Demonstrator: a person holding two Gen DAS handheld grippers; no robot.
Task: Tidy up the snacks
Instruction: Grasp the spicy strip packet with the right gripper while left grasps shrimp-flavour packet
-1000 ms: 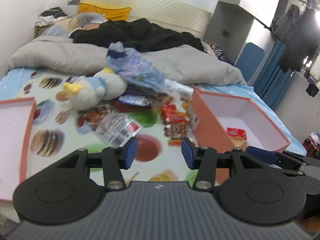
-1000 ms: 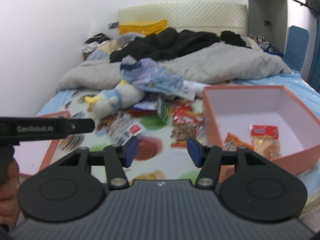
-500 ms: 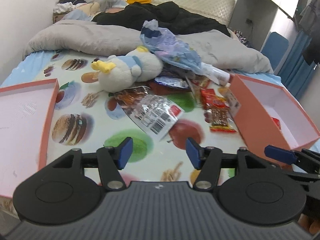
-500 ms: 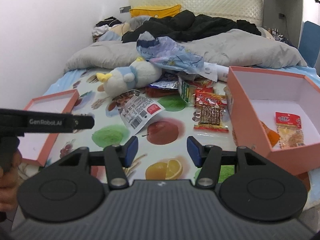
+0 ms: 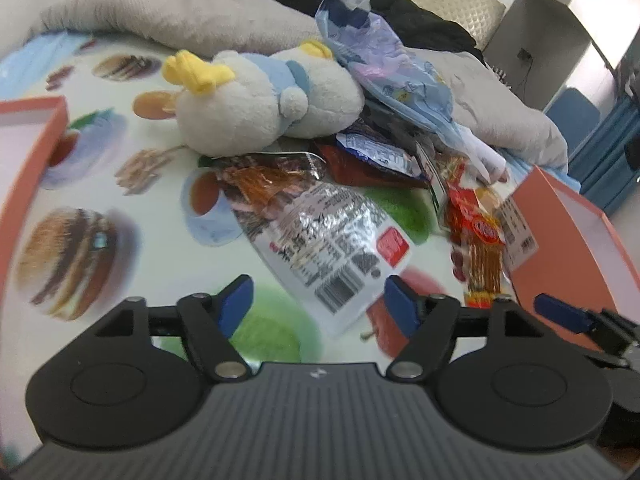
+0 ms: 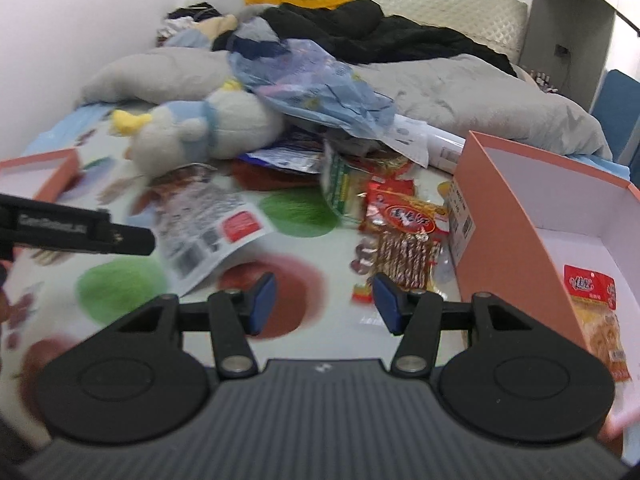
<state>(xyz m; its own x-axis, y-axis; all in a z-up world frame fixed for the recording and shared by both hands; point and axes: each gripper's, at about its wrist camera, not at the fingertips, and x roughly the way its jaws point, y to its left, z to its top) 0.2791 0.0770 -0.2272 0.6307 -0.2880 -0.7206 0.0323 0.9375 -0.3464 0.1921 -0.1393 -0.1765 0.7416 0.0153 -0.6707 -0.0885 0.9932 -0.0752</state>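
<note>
Left wrist view: the left gripper [image 5: 316, 304] had dropped close, jaws opening and empty, over the near silver foil snack packet [image 5: 332, 244]; the right gripper [image 6: 324, 302] hung half-spread, empty, left of the orange cardboard box [image 6: 516, 208].

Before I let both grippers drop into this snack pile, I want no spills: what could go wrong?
1. The opening left gripper hangs over the crinkly silver barcode pouch, whose far end lies by the white plush duck; lifting may drag the toy.
2. The empty right gripper nears the red stick-snack packet beside the orange cardboard box; it could shove the wall.
</note>
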